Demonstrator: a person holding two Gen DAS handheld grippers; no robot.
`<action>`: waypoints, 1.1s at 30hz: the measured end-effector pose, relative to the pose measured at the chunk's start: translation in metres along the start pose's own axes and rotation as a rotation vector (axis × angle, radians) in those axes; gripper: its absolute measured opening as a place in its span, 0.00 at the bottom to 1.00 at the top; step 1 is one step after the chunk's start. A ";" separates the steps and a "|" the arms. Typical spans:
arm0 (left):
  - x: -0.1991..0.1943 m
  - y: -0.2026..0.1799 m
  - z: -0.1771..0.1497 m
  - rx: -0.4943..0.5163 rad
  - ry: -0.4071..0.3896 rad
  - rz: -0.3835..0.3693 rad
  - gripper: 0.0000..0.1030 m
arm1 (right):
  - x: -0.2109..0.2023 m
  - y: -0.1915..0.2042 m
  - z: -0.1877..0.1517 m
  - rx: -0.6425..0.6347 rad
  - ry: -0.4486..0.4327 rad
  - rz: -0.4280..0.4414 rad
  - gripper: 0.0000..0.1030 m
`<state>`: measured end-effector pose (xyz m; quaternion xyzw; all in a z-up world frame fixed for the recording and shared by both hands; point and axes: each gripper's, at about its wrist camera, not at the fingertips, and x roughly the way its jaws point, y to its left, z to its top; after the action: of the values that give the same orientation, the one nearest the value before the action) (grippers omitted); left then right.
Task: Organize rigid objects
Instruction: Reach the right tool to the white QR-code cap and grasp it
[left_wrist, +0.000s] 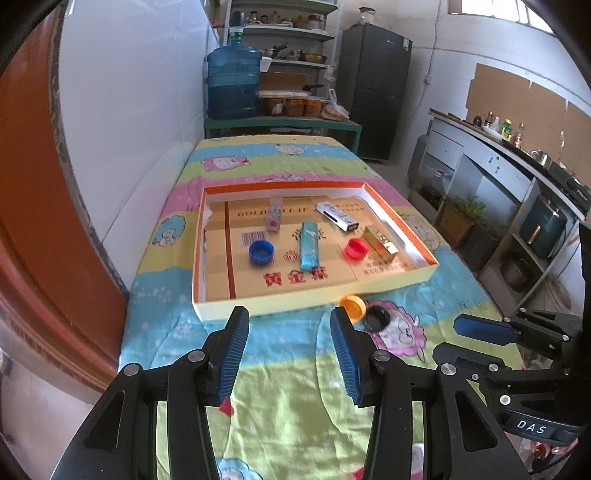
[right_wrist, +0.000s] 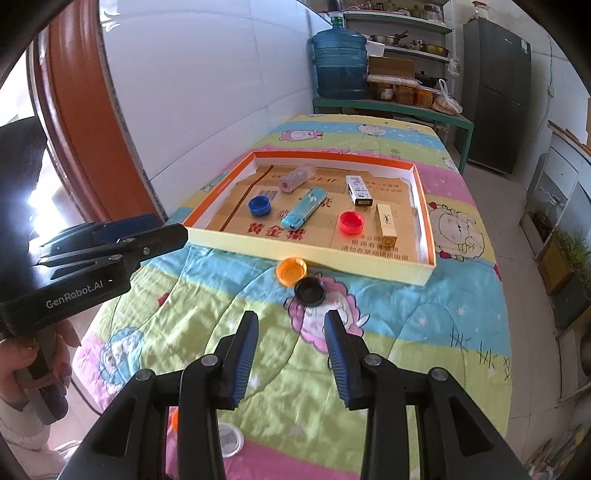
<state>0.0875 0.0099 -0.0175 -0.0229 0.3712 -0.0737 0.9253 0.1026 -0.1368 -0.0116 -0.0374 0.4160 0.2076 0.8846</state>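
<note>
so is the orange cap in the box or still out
Out. The orange cap lies open side up on the quilt, against the outside of the box's near wall, beside the black cap.

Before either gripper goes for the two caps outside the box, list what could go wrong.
1. The orange plastic cap and black plastic cap lie touching; closing on one may knock away the other.
2. The orange cap sits against the shallow cardboard box wall, leaving little finger room.
3. The soft cartoon quilt could bunch under the open right gripper.
</note>
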 end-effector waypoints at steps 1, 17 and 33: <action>-0.002 0.000 -0.004 -0.001 0.000 -0.002 0.46 | -0.001 0.001 -0.002 -0.001 0.000 0.001 0.36; -0.024 -0.007 -0.062 0.008 0.013 -0.054 0.46 | -0.020 0.027 -0.064 -0.110 -0.001 0.026 0.36; -0.040 0.003 -0.111 -0.028 0.005 -0.123 0.46 | 0.000 0.054 -0.107 -0.261 0.027 0.041 0.36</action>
<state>-0.0173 0.0201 -0.0713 -0.0586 0.3725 -0.1253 0.9177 0.0044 -0.1134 -0.0753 -0.1463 0.3979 0.2776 0.8621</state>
